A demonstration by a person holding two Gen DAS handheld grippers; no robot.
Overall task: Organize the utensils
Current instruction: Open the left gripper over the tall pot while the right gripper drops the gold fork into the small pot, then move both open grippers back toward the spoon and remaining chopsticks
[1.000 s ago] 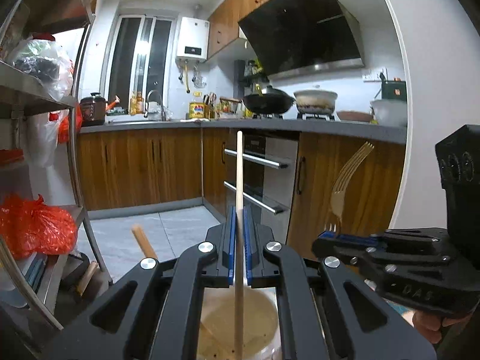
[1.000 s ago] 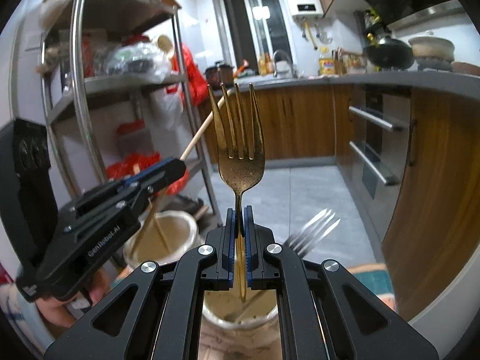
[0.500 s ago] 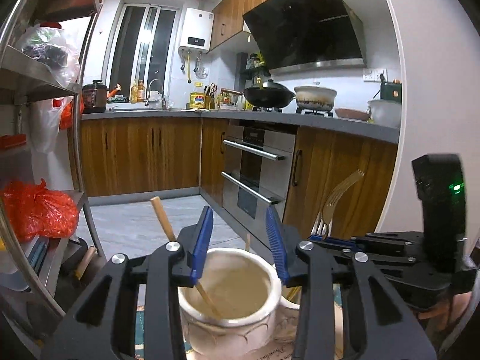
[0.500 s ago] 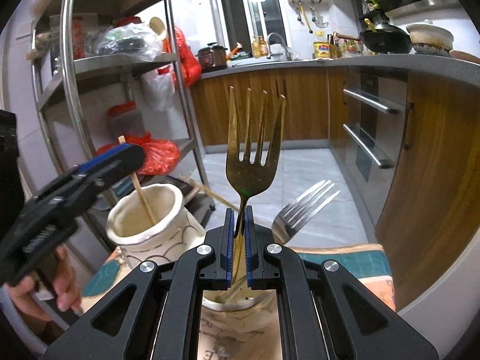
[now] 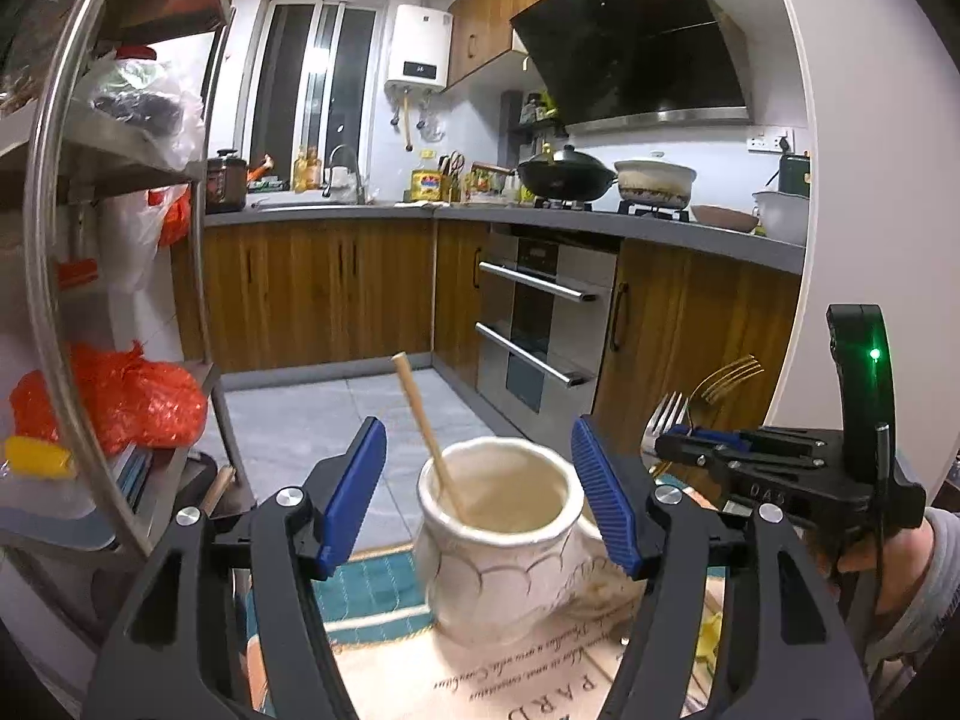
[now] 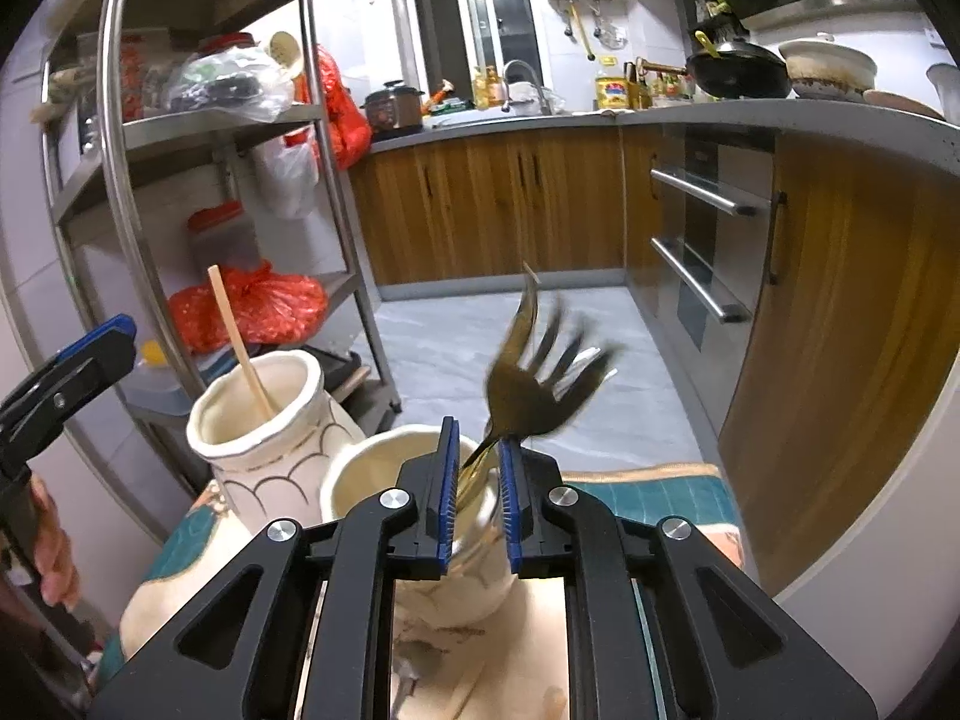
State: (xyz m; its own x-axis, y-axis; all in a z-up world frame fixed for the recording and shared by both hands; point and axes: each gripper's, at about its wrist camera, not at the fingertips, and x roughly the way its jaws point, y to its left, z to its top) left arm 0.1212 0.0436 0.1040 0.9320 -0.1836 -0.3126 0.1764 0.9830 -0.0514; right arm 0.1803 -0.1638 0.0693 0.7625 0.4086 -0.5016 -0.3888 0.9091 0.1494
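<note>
Two cream ceramic jars stand side by side on a patterned mat. A wooden chopstick [image 5: 423, 420] leans inside the left jar [image 5: 498, 546], free of any grip. My left gripper [image 5: 480, 498] is held just short of that jar, its jaws opening wide with nothing between them. My right gripper [image 6: 477, 492] hovers over the right jar [image 6: 384, 480]. Its jaws are opening, and the gold fork [image 6: 528, 384] tips blurred to the right, its handle loose between the pads and down in the jar. A silver fork [image 6: 591, 360] stands behind it in the same jar.
A metal shelf rack [image 6: 120, 180] with bags and a red plastic bag [image 6: 252, 306] stands close on the left. Wooden cabinets and an oven [image 6: 702, 240] line the back and right. The teal-edged mat [image 5: 372, 594] covers the table. A person's hand [image 5: 888, 558] holds the right gripper.
The left gripper let go of the chopstick, which now leans in the left jar, and drew back with its jaws spread. The right jaws parted and the gold fork tipped over to the right.
</note>
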